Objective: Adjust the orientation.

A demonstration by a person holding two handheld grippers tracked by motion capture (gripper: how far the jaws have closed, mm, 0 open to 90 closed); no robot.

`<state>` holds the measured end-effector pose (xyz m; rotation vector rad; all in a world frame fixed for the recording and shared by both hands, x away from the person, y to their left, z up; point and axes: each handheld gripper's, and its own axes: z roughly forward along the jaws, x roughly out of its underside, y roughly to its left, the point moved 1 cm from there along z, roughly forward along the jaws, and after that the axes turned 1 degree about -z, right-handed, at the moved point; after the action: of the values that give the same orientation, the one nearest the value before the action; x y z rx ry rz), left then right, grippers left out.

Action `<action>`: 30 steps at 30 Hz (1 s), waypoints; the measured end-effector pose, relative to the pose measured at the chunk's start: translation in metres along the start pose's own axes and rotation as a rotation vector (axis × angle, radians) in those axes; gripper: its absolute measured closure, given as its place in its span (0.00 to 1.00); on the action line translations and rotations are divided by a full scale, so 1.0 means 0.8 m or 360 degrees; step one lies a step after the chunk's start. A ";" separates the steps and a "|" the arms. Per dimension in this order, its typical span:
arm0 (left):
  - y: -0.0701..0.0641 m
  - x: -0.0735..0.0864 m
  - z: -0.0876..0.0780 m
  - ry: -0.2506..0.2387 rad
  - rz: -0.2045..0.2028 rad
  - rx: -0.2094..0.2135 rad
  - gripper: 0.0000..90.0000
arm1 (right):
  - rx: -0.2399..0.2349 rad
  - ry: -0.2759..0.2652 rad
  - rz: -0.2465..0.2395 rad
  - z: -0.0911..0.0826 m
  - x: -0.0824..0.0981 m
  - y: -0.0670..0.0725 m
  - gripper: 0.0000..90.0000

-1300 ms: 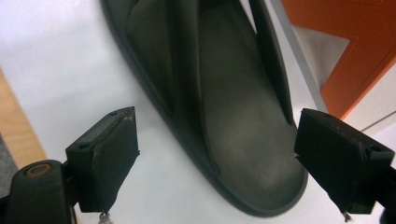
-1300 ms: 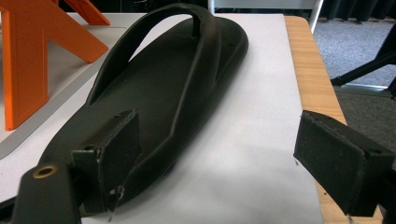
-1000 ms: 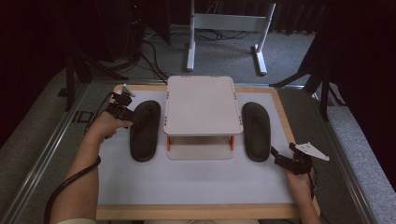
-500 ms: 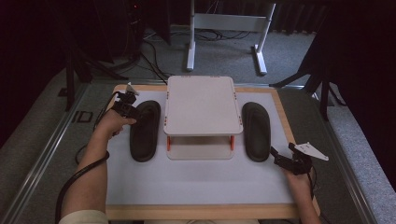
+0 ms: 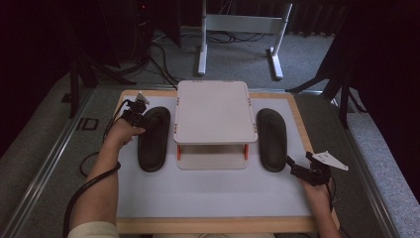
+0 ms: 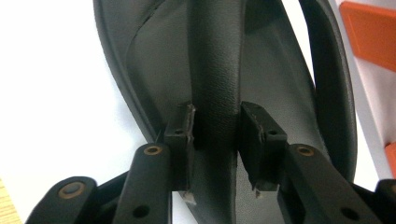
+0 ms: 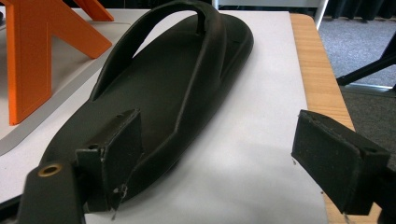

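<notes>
A: Where do we stand with the left flip-flop [image 5: 152,139]?

B: It lies flat on the white mat [image 5: 208,191], at about nine o'clock from the small white shelf [image 5: 214,111], toe end pointing to twelve. Our left gripper [image 5: 134,113] sits at that toe end, and in the left gripper view its jaws are clamped on the strap [image 6: 215,88], one pad on each side of it.

A: Why the strap and not the sole?

B: We judge the strap is the only part thin enough to fit between the pads; the sole lies flush on the mat and leaves nothing to get under. Held by the strap, the shoe should hang heel down once lifted.

A: And the other side?

B: The right flip-flop [image 5: 272,140] lies at three o'clock from the shelf, untouched. Our right gripper [image 5: 303,170] rests near its heel, at about five o'clock from it, jaws spread wide and holding nothing. In the right gripper view the heel [image 7: 84,140] sits just beside one pad, the other pad [image 7: 336,161] well out over bare mat.

A: Why wait there?

B: Probably so we're lined up along the shoe, ready to reach for its strap [image 7: 187,18]. The shelf's orange legs [image 7: 32,51] stand close beside it, so we'd come in from the heel end.
</notes>
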<state>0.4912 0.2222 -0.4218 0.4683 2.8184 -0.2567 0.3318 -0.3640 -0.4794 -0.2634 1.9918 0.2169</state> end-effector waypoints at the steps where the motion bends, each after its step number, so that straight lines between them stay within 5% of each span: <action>1: 0.001 0.000 0.000 0.0000 -0.0008 0.0015 0.77 | 0.0000 0.0001 -0.0001 0.000 0.000 0.000 0.17; 16: 0.004 0.010 -0.008 -0.0050 -0.0078 0.0054 0.80 | -0.0002 0.0006 -0.0002 0.000 0.000 0.000 0.17; 30: 0.008 0.020 -0.052 -0.0115 -0.0101 0.0053 0.80 | 0.0011 -0.0009 0.0002 -0.003 -0.001 -0.001 0.14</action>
<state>0.4692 0.2416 -0.3880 0.3695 2.7652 -0.3275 0.3301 -0.3658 -0.4779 -0.2570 1.9871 0.2109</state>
